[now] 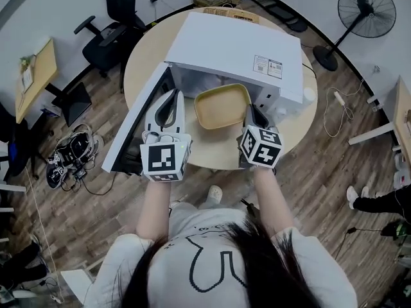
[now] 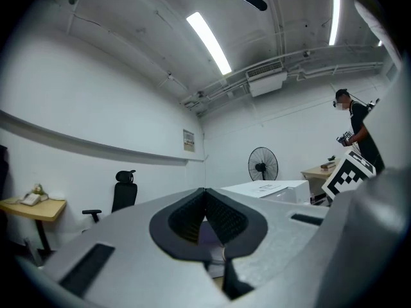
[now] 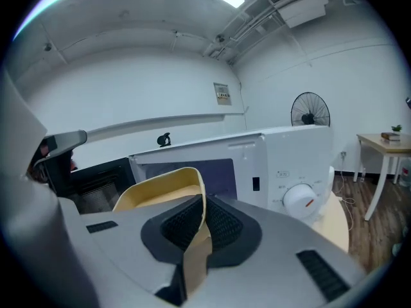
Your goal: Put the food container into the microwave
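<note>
A white microwave (image 1: 237, 50) stands on the round table with its door (image 1: 138, 124) swung open to the left. A shallow yellow food container (image 1: 221, 106) hangs just in front of the opening. My right gripper (image 1: 252, 112) is shut on the container's right rim; in the right gripper view the rim (image 3: 164, 191) runs between the pads of my right gripper (image 3: 200, 213), with the dark cavity (image 3: 186, 172) right behind it. My left gripper (image 1: 170, 101) hovers beside the inner face of the door, left of the container. In the left gripper view my left gripper (image 2: 205, 201) has its pads together and holds nothing.
The round wooden table (image 1: 144, 50) carries the microwave. A black office chair (image 1: 112, 31) and a small desk (image 1: 35, 76) stand at the left, a floor fan (image 1: 366, 8) at the back right. Cables (image 1: 70, 156) lie on the floor. Another person (image 2: 356, 130) stands far off.
</note>
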`<state>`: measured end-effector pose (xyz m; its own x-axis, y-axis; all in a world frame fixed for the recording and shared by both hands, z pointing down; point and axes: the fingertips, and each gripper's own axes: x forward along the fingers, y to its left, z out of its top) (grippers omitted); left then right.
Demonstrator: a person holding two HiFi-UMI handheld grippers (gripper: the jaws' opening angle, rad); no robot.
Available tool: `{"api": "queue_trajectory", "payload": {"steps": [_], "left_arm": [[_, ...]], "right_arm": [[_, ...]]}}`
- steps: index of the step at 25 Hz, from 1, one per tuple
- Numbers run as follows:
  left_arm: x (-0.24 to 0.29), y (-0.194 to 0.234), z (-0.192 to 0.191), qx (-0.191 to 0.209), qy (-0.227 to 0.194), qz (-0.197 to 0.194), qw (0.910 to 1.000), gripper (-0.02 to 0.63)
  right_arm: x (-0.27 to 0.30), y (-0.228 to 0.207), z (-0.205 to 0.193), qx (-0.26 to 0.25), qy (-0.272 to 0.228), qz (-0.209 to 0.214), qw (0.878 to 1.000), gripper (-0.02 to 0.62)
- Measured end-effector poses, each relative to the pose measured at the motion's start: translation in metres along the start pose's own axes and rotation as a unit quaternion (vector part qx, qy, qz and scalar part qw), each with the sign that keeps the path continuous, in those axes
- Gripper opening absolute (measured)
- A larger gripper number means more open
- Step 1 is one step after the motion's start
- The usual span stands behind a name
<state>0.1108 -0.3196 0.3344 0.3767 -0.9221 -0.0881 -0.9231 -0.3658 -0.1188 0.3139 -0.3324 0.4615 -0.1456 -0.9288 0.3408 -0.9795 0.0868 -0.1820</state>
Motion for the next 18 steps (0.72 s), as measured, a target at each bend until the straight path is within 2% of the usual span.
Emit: {"api": "queue_trajectory", "payload": {"steps": [8,18], "left_arm": [[0.001,0.004,-0.004,0.005,0.011,0.036,0.9993,0.009],[0.029,0.002,0.003,0.033,0.005,0.015,0.9993,0.009]], "right_arm": [[0.038,0.003,-0.011,0.021,0.035,0.038,0.998,0.04],[0.078,-0.002,-0.009,0.024,0.033,0.019,0.999,0.04]]}}
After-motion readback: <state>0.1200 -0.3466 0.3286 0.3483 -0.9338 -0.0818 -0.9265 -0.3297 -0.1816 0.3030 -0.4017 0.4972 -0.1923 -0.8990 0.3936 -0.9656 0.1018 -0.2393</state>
